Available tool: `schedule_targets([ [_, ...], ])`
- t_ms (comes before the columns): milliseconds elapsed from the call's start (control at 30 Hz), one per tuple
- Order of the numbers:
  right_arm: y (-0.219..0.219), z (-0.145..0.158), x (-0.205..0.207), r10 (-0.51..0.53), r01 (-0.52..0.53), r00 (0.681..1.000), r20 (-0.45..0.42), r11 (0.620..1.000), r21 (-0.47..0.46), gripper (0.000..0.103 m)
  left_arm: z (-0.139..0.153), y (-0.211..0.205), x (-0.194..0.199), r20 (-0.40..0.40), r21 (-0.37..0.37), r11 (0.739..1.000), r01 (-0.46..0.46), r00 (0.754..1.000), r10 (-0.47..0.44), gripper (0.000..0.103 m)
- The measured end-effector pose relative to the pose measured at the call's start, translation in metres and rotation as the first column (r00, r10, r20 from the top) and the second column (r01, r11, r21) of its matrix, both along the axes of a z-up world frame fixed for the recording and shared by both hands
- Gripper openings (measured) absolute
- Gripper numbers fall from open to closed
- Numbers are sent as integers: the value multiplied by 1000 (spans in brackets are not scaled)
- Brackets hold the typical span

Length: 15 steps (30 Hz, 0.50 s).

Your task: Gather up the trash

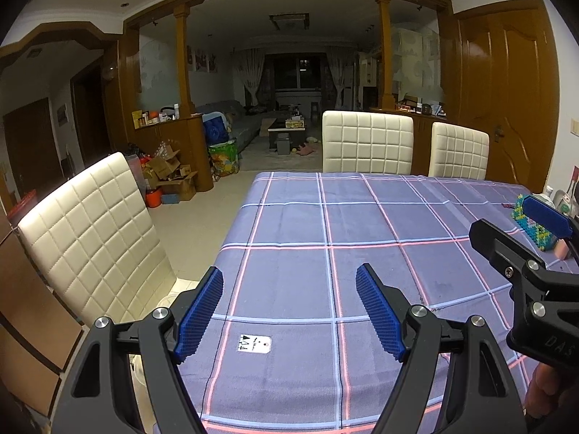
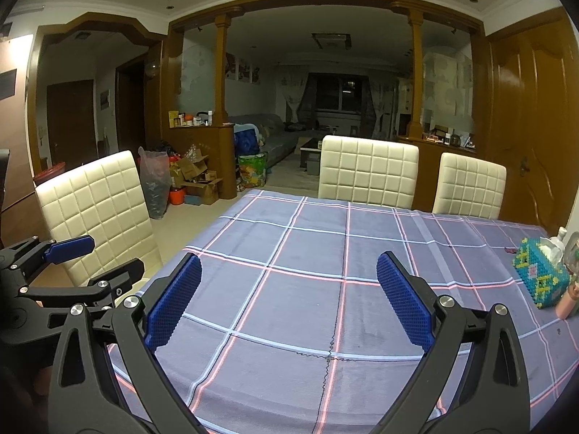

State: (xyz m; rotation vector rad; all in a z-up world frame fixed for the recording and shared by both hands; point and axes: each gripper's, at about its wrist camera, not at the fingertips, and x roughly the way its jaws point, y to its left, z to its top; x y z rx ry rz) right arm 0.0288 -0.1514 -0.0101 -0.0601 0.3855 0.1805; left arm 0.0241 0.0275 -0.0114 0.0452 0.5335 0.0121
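A small white paper tag (image 1: 254, 344) with black print lies flat on the blue plaid tablecloth (image 1: 362, 224), near the table's front edge. My left gripper (image 1: 289, 313) is open and empty, its blue-padded fingers spread just above and behind the tag. My right gripper (image 2: 289, 300) is open and empty over the cloth (image 2: 325, 238); no trash shows between its fingers. The right gripper also shows at the right edge of the left wrist view (image 1: 514, 231), and the left gripper at the left edge of the right wrist view (image 2: 97, 260).
A beaded teal tissue box (image 2: 541, 275) with bottles beside it stands at the table's right edge. Cream quilted chairs stand at the left side (image 1: 94, 231) and far side (image 1: 367, 141). Cardboard boxes (image 1: 173, 177) and a plastic bag (image 2: 155, 181) sit on the floor.
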Motion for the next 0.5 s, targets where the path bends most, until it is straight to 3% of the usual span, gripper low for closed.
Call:
schedule_targets([
  [500, 5, -4, -4, 13, -13, 1000, -16, 1000, -4, 96, -5, 3, -2, -13, 7, 1000, 0, 1000, 0, 74],
])
